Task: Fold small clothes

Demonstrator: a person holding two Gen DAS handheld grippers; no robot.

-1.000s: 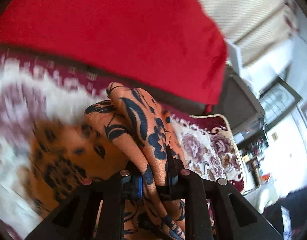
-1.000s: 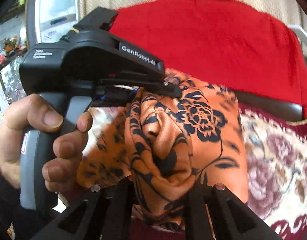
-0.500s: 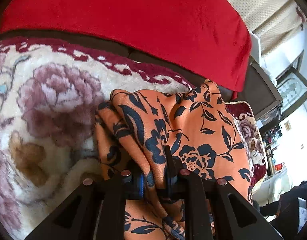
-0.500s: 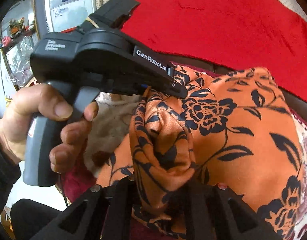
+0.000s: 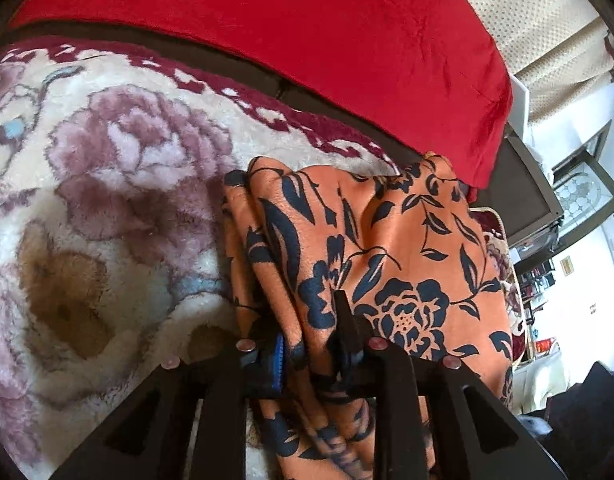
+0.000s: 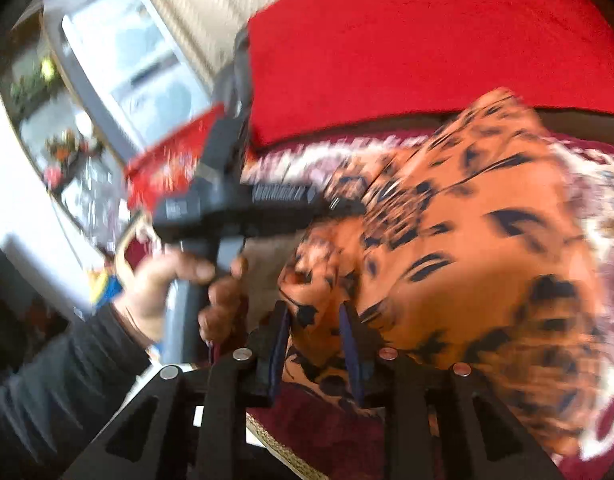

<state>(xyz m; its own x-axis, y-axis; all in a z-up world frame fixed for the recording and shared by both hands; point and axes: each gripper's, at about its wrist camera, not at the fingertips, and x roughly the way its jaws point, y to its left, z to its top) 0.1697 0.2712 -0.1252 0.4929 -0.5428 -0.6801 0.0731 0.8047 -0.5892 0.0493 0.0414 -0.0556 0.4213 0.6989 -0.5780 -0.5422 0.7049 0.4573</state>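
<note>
An orange garment [image 5: 407,248] with a dark blue flower print lies folded over on a plush floral blanket [image 5: 107,208]. My left gripper [image 5: 311,344] is shut on a bunched fold at the garment's near edge. In the right wrist view, which is blurred by motion, the garment [image 6: 467,240] spreads to the right. My right gripper [image 6: 313,344] has its jaws parted, with the garment's edge lying loose between them. The left gripper's body [image 6: 247,208] and the hand holding it show at the garment's left edge.
A red cushion [image 5: 307,32] lies along the sofa back behind the blanket. A dark cabinet [image 5: 531,208] and shelves stand to the right. In the right wrist view a window [image 6: 139,60] and cluttered shelves [image 6: 67,152] are at the left.
The garment has come down flat onto the blanket. My right gripper has opened and drawn back from the bunched fold it held. The left gripper stays shut on the fold.
</note>
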